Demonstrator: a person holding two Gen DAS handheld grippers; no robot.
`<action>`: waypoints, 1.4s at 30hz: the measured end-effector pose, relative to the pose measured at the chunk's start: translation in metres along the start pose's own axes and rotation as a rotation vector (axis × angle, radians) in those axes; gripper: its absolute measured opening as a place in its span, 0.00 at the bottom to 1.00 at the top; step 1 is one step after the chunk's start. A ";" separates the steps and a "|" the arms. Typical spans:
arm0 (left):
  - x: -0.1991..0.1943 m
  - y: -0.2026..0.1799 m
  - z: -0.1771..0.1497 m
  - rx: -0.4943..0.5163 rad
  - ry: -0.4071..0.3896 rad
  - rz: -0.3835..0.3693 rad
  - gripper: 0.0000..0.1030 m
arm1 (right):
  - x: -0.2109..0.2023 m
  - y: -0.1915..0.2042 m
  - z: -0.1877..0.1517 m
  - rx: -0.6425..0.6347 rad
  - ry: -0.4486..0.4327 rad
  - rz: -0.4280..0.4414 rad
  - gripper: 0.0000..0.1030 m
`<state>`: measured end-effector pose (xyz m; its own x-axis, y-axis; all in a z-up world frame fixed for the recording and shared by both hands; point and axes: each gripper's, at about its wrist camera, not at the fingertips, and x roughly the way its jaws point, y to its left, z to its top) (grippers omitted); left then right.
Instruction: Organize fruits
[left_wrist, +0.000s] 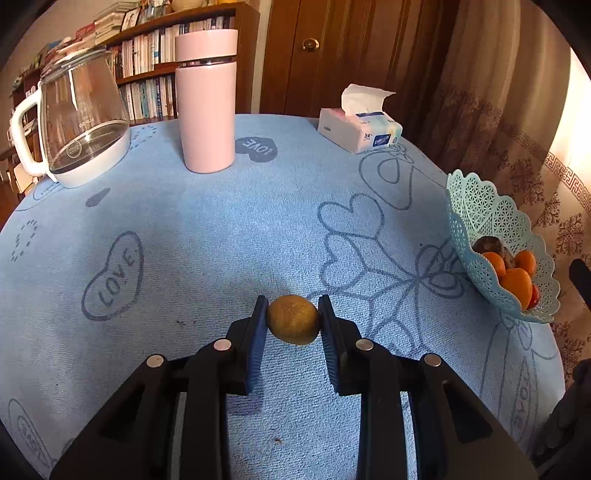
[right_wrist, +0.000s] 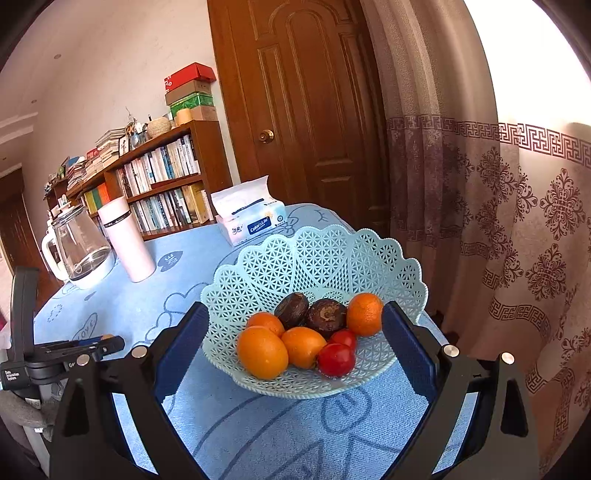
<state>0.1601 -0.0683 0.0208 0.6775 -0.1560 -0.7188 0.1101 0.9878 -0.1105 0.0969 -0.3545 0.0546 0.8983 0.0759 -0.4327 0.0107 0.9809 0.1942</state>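
Left gripper (left_wrist: 293, 319) clamped on the kiwi (left_wrist: 293, 319), on the cloth well left of the fruit basket (right_wrist: 317, 254); right gripper (right_wrist: 291, 347) wide open, empty, facing the basket; lift straight, carry over the rim, release low among the fruit.

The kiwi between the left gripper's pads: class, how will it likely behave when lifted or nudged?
The kiwi is rounded, so it would probably roll on the blue tablecloth if released. The left gripper pinches only its sides, so it might twist. It looks small, so likely light, and possibly soft enough to bruise.
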 end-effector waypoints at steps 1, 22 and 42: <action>-0.004 0.002 0.001 -0.005 -0.014 0.004 0.27 | 0.001 0.002 -0.001 -0.009 0.007 0.009 0.93; -0.045 0.041 -0.001 -0.093 -0.122 0.078 0.27 | -0.014 0.121 -0.050 -0.187 0.288 0.392 0.85; -0.046 0.047 -0.003 -0.104 -0.120 0.070 0.27 | 0.009 0.155 -0.092 -0.287 0.511 0.432 0.39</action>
<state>0.1316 -0.0150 0.0465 0.7634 -0.0797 -0.6410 -0.0121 0.9904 -0.1375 0.0664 -0.1849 -0.0005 0.4780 0.4723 -0.7406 -0.4770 0.8475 0.2326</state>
